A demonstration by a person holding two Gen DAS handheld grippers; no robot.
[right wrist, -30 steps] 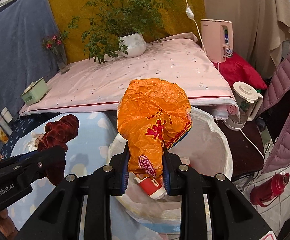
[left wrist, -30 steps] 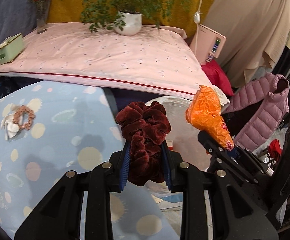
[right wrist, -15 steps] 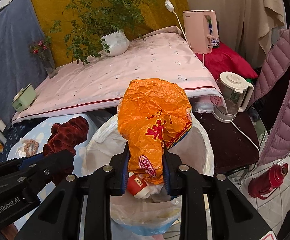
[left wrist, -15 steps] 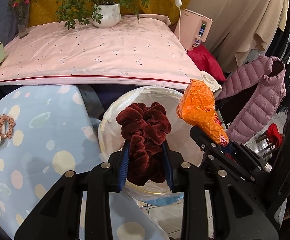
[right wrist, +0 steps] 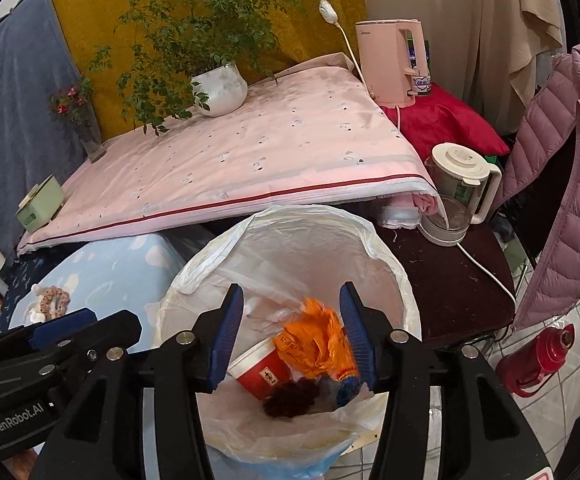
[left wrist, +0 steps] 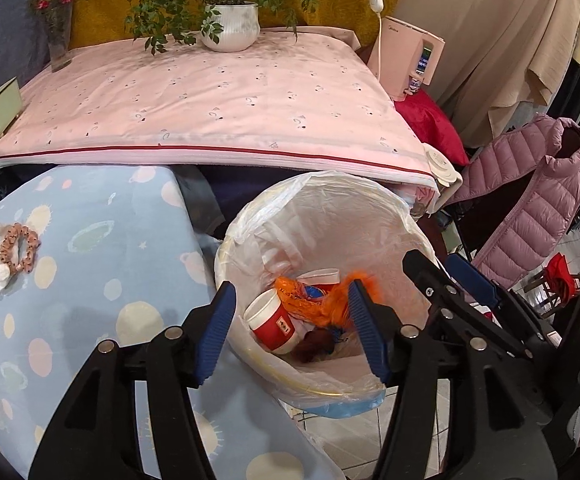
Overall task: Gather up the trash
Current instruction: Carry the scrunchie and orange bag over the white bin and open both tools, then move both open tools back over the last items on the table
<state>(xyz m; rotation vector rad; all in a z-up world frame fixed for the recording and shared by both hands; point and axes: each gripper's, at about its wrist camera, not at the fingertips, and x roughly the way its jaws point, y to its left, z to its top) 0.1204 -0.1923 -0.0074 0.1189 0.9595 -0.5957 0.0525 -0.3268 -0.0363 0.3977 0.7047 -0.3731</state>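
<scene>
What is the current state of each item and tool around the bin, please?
Left tool: opening, empty.
Right tool: opening, empty.
Orange wrapper: inside bin.
Dark red scrunchie: inside bin.
Red cup: tipped, in bin.
Bin: lined, uncovered.
Beaded scrunchie: on blue cloth.

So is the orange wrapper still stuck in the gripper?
No, the orange wrapper lies down in the bin bag beside the red cup, and the right gripper has nothing between its opening jaws.

Orange wrapper (right wrist: 322, 344), red-and-white cup (right wrist: 259, 372), maroon scrunchie (right wrist: 292, 398), pink-beige scrunchie (left wrist: 17, 246)
</scene>
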